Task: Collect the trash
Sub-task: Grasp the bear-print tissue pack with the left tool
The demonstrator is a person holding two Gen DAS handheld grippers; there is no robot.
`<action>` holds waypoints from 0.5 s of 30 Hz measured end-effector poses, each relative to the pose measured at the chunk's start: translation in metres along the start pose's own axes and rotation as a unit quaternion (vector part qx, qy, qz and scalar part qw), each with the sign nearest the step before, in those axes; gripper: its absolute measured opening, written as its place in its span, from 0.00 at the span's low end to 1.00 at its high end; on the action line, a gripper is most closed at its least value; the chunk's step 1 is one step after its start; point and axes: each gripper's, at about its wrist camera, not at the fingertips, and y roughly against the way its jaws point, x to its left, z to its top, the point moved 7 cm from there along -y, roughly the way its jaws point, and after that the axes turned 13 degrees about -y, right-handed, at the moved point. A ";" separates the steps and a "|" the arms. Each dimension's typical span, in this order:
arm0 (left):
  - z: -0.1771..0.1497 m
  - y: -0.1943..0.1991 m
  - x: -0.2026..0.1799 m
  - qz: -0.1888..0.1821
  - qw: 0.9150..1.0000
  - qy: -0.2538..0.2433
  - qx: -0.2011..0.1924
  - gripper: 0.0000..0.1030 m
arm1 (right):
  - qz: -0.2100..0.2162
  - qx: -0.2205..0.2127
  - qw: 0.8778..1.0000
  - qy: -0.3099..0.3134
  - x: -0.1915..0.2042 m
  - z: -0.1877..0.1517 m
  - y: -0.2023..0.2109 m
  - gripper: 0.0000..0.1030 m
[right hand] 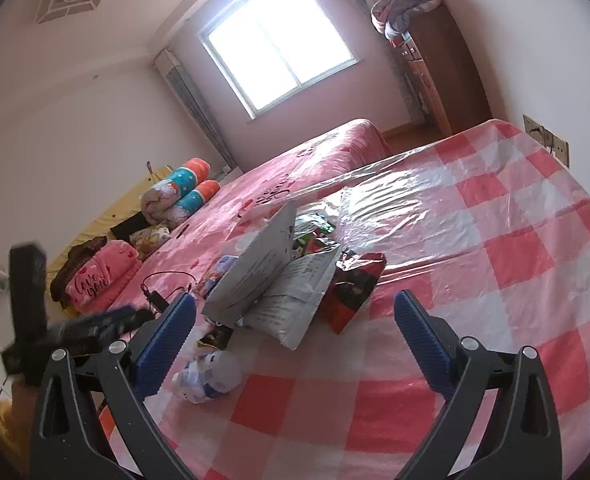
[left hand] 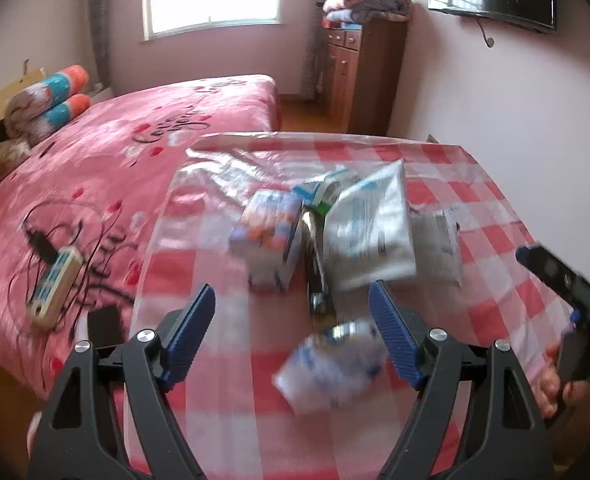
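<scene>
A pile of trash lies on the red-and-white checked table (left hand: 495, 216): a silver foil bag (left hand: 371, 232), a blue-and-orange carton (left hand: 267, 236), a crumpled white-and-blue wrapper (left hand: 331, 364) nearest me, and a dark can (left hand: 317, 276). My left gripper (left hand: 293, 304) is open, just above the crumpled wrapper. In the right wrist view the grey bags (right hand: 267, 280), a red-and-black packet (right hand: 355, 288) and the crumpled wrapper (right hand: 209, 376) show. My right gripper (right hand: 295, 312) is open, above the table near the pile.
A pink bed (left hand: 115, 168) stands left of the table, with a power strip and cables (left hand: 53, 284) and rolled blankets (left hand: 47, 100). A wooden cabinet (left hand: 359, 72) stands by the far wall. The right gripper shows at the right edge (left hand: 567, 284).
</scene>
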 end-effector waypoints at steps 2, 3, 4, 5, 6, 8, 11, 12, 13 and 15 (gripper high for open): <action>0.014 -0.017 0.003 -0.003 1.000 -0.013 0.008 0.78 | 0.003 0.005 1.000 -0.004 -0.002 0.003 -0.003 0.95; 0.020 -0.026 0.006 -0.006 1.000 -0.017 0.011 0.78 | 0.004 0.008 1.000 -0.007 -0.003 0.003 -0.005 0.95; 0.023 -0.032 0.008 -0.006 1.000 -0.017 0.013 0.78 | 0.008 0.012 1.000 -0.012 -0.006 0.006 -0.009 0.95; 0.027 -0.040 0.012 -0.008 1.000 -0.017 0.017 0.78 | 0.010 0.017 1.000 -0.017 -0.008 0.007 -0.011 0.95; 0.031 -0.050 0.016 -0.012 1.000 -0.017 0.021 0.78 | 0.012 0.022 0.999 -0.022 -0.011 0.008 -0.014 0.95; 0.035 -0.061 0.023 -0.013 0.999 -0.016 0.025 0.78 | 0.018 0.032 0.999 -0.034 -0.016 0.008 -0.019 0.95; 0.040 -0.081 0.029 -0.027 0.999 -0.013 0.033 0.78 | 0.028 0.052 0.997 -0.059 -0.024 0.008 -0.027 0.95; 0.042 -0.088 0.030 -0.032 0.999 -0.010 0.035 0.78 | 0.030 0.057 0.996 -0.065 -0.026 0.007 -0.030 0.95; 0.044 -0.094 0.031 -0.037 0.999 -0.009 0.037 0.78 | 0.031 0.061 0.995 -0.069 -0.028 0.006 -0.031 0.95; 0.046 -0.103 0.030 -0.039 0.998 -0.011 0.042 0.78 | 0.035 0.069 0.994 -0.079 -0.031 0.004 -0.035 0.95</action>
